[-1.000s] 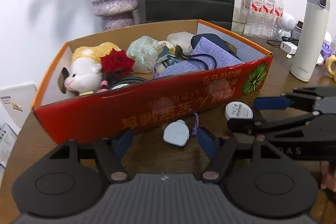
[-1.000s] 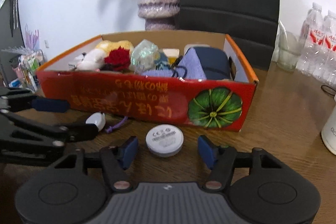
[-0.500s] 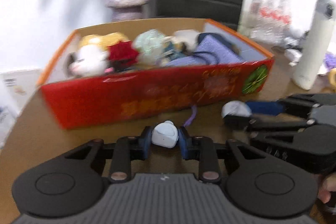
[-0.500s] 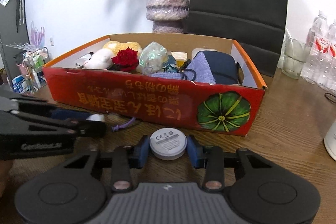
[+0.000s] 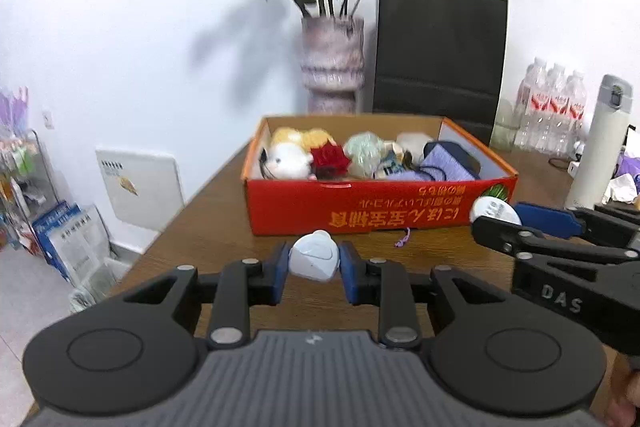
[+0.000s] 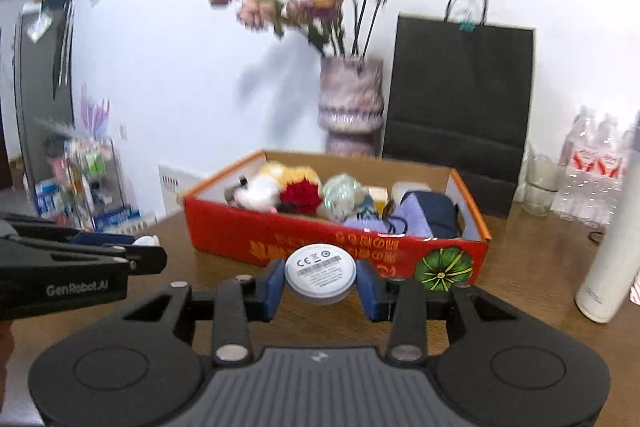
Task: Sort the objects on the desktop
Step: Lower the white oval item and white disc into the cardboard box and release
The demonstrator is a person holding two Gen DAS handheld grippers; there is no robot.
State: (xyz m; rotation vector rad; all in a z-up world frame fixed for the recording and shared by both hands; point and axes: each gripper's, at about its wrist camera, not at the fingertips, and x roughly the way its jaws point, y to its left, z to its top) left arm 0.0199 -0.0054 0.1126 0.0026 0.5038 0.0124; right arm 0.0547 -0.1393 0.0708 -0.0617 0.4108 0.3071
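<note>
My left gripper (image 5: pixel 314 265) is shut on a small pale blue rounded-triangle device (image 5: pixel 315 261) with a purple cord (image 5: pixel 403 238), held above the wooden table. My right gripper (image 6: pixel 320 277) is shut on a round white disc (image 6: pixel 320 271) with a printed label, also lifted. The right gripper shows in the left wrist view (image 5: pixel 496 217) with the disc (image 5: pixel 494 211); the left gripper shows at the left of the right wrist view (image 6: pixel 148 247). Ahead stands the red cardboard box (image 5: pixel 360 211) (image 6: pixel 248 233), holding a plush toy (image 5: pixel 286 161), a red rose (image 5: pixel 330 157), a purple pouch (image 5: pixel 444 163) and other items.
Behind the box stand a vase of dried flowers (image 5: pixel 332 67) and a black paper bag (image 5: pixel 438 55). A white thermos (image 5: pixel 602 143) (image 6: pixel 616 259), water bottles (image 5: pixel 550 111) and a glass (image 6: pixel 538 185) stand at the right. The table's left edge (image 5: pixel 176 223) drops to floor clutter.
Both grippers closed, the left on the pale blue device and the right on the white disc, then lifted them off the table and drew back from the box.
</note>
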